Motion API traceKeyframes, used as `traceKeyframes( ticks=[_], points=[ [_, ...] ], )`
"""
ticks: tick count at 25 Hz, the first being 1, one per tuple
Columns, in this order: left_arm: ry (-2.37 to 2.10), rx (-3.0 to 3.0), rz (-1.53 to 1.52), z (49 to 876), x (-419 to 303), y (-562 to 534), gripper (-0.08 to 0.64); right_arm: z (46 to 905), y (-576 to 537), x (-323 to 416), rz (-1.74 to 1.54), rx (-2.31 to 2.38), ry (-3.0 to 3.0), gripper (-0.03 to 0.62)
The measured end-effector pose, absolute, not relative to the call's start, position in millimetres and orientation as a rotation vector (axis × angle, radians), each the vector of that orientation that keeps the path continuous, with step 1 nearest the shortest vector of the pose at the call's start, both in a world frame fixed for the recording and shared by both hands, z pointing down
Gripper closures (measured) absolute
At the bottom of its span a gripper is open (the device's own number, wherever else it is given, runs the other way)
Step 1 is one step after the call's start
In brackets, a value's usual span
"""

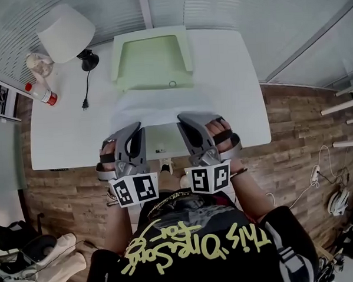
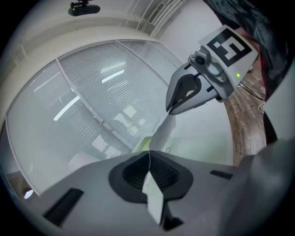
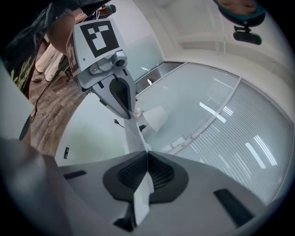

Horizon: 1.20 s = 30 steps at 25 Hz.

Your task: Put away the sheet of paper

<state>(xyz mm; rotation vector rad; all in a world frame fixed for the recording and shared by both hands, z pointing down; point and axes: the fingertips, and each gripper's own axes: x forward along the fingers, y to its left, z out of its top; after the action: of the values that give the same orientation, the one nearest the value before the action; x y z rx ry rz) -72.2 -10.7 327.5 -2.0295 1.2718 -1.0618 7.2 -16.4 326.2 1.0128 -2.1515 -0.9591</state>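
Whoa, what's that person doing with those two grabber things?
A person holds a gripper in each hand. The left gripper and the right gripper are both shut on the near edge of a sheet of paper, holding it over the white table. A pale green tray sits just beyond it; the paper is not in it yet.

Black shirt [image 1: 189, 266], yellow-green scrawled lettering [image 1: 193, 241], perhaps a gold chain [image 1: 168, 198]; grey left gripper [image 1: 137, 128] and right gripper [image 1: 182, 118] bearing black-and-white marker cubes [image 1: 135, 189].
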Motion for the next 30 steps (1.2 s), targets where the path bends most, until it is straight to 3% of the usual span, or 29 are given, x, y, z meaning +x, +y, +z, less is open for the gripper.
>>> traceKeyframes(
  ticks=[30],
  points=[
    [1.224, -2.117, -1.101, 352.5, -96.3, -74.4, 0.551, 350.3, -77.0, -16.6, -0.866, 0.971, -2.125, 0.584]
  ],
)
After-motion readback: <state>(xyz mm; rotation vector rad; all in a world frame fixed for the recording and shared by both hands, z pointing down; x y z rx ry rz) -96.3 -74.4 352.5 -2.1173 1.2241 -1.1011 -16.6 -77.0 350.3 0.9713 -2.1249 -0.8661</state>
